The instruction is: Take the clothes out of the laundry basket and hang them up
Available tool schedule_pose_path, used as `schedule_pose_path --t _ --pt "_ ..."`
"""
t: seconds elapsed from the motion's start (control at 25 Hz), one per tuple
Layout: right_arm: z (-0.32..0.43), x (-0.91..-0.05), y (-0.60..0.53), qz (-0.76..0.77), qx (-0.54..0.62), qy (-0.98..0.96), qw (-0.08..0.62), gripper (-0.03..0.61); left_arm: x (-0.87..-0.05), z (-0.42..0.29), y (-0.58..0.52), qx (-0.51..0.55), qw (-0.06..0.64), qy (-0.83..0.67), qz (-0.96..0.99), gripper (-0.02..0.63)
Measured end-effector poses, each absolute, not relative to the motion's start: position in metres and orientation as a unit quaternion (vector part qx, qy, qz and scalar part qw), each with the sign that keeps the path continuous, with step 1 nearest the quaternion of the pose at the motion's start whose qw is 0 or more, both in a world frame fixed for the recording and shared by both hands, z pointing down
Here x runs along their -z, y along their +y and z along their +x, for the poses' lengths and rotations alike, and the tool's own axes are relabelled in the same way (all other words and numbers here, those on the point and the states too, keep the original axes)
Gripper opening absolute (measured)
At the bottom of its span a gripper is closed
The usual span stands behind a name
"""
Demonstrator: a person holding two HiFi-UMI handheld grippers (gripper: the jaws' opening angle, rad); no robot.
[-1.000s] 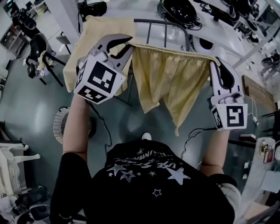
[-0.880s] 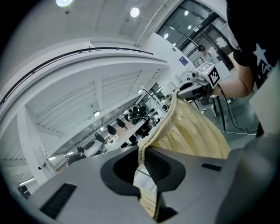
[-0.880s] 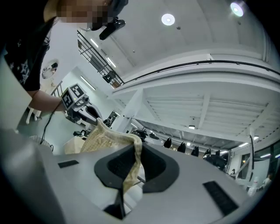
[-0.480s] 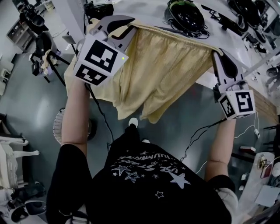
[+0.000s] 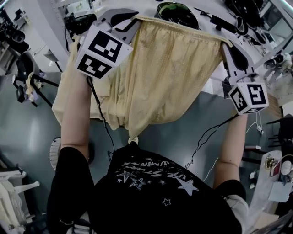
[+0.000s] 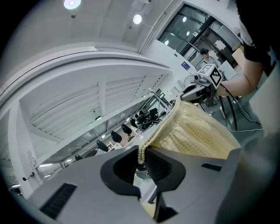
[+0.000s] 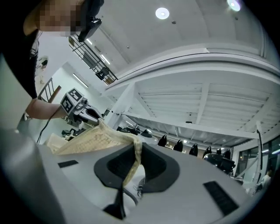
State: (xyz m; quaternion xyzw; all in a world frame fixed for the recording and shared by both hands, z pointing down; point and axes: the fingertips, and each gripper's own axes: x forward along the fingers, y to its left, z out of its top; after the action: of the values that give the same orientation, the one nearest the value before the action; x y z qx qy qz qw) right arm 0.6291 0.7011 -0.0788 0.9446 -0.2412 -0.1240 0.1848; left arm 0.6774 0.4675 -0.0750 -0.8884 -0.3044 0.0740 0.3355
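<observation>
A pair of pale yellow shorts [image 5: 169,73] hangs spread out between my two grippers, held by its gathered waistband. My left gripper [image 5: 132,22] is shut on the waistband's left corner, and the ruffled edge [image 6: 142,154] shows pinched between its dark pads. My right gripper [image 5: 225,44] is shut on the other corner, where a fold of cloth [image 7: 133,159] runs down between its pads. Each gripper view shows the other gripper across the stretched cloth: the right gripper [image 6: 197,86] and the left gripper [image 7: 83,110]. The shorts' legs dangle in front of the person's chest.
A second pale yellow garment [image 5: 64,98] hangs behind the left arm. A white table [image 5: 208,84] with black headgear [image 5: 176,11] lies beyond the shorts. A round white mesh basket [image 5: 54,153] stands on the grey floor at left. Chairs and gear crowd the far left.
Both grippers have risen and moved forward with the shorts stretched between them. The shorts now cover the rack bars that showed earlier, and the cloth hangs closer to the camera.
</observation>
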Motion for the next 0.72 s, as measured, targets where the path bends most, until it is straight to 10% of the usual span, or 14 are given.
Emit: schedule_pose_path --t 0.72 --pt "0.811 0.084 0.681 0.958 0.043 -0.200 0.199 0.054 0.043 0.874 0.454 -0.026 0.348 -0.342 -0.873 0.051"
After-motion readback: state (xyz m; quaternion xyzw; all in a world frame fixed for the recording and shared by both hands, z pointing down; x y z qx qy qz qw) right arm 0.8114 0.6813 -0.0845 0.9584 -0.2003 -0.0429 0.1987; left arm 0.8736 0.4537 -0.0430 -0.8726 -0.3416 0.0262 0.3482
